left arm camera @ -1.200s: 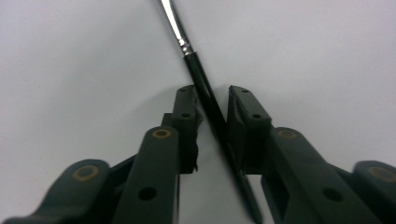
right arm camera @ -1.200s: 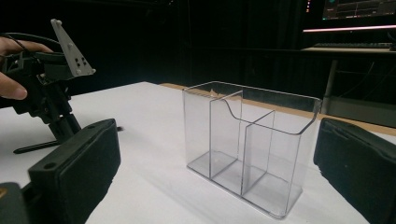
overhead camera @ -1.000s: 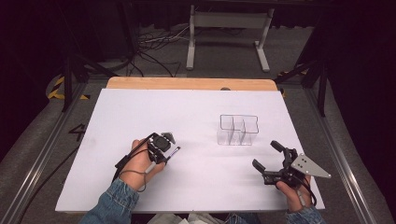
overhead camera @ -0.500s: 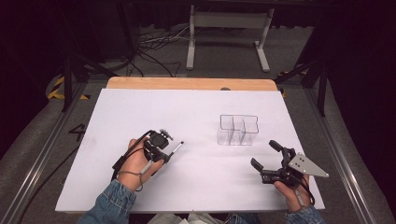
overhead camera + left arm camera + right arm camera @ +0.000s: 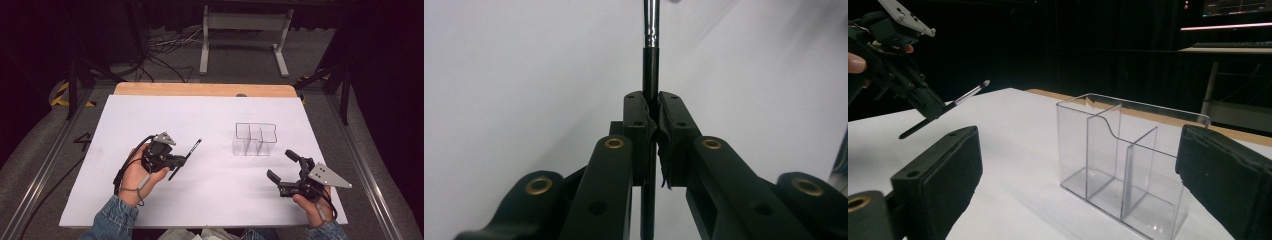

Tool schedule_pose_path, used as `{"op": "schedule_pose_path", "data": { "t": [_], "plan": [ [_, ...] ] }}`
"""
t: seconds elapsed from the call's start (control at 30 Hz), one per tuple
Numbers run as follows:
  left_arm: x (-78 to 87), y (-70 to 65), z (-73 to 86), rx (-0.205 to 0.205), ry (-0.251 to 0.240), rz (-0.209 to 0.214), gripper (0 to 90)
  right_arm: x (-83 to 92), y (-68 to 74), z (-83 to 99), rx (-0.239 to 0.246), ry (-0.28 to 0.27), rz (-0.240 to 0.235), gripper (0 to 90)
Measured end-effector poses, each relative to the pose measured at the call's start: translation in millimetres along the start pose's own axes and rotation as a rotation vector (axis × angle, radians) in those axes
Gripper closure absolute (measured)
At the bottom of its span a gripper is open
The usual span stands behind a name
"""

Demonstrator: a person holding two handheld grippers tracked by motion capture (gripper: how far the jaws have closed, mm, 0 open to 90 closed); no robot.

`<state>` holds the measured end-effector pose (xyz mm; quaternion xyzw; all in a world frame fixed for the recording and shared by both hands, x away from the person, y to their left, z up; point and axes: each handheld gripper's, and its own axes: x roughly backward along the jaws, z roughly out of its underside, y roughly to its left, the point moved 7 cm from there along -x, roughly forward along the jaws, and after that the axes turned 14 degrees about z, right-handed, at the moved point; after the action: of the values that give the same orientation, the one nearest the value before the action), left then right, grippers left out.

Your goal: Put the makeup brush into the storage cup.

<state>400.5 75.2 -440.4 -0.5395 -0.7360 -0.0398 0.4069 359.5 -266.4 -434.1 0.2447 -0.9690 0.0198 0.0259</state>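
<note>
White tabletop (image 5: 210, 200) with a wooden strip along its far edge, dark room behind, cables and a grey metal stand on the floor beyond. Left gripper (image 5: 177, 161) sits at about 8 o'clock of the table, jaws clamped together on a slim black brush with a silver ferrule (image 5: 186, 158). In the left gripper view the brush shaft (image 5: 650, 65) runs straight up between the pads (image 5: 637, 112) and pokes out below them too. In the high view the brush tip points toward 1 o'clock, angled up off the table; right gripper view shows it (image 5: 965, 95) lifted clear of the surface. Clear plastic three-compartment organizer (image 5: 255, 139) stands upright at about 3 o'clock of the table centre, well apart from the brush. Right gripper (image 5: 285, 166) at 5 o'clock, jaws spread apart, holding nothing, the organizer (image 5: 1128, 165) just ahead between its pads (image 5: 943, 170).
</note>
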Motion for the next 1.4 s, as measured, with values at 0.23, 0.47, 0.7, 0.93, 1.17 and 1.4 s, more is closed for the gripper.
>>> {"op": "schedule_pose_path", "data": {
  "t": [0.23,0.47,0.7,0.93,1.17,1.4],
  "plan": [
    [7.7,-4.0,-0.7,-0.096,-0.164,0.064,83.7,-3.0,5.2,-4.9,0.040,0.029,0.000,7.0],
    [11.1,-9.8,-4.0,-0.208,-0.302,0.142,83.7,-7.1,14.9,-13.1,0.040,0.032,-0.045,3.6],
    [8.8,-20.8,-9.2,-0.304,-0.393,0.187,83.7,-14.2,28.1,-15.8,0.030,0.067,-0.076,0.4],
    [4.8,-25.3,-11.4,-0.369,-0.430,0.230,83.6,-19.5,38.6,-21.2,0.024,0.073,-0.126,0.3],
    [2.3,-29.3,-15.7,-0.412,-0.491,0.269,83.7,-24.7,48.7,-27.5,0.007,0.066,-0.164,0.8],
    [-0.3,-27.6,-18.2,-0.428,-0.491,0.265,83.6,-29.6,56.3,-31.5,0.004,0.083,-0.175,1.9]
  ]
}}
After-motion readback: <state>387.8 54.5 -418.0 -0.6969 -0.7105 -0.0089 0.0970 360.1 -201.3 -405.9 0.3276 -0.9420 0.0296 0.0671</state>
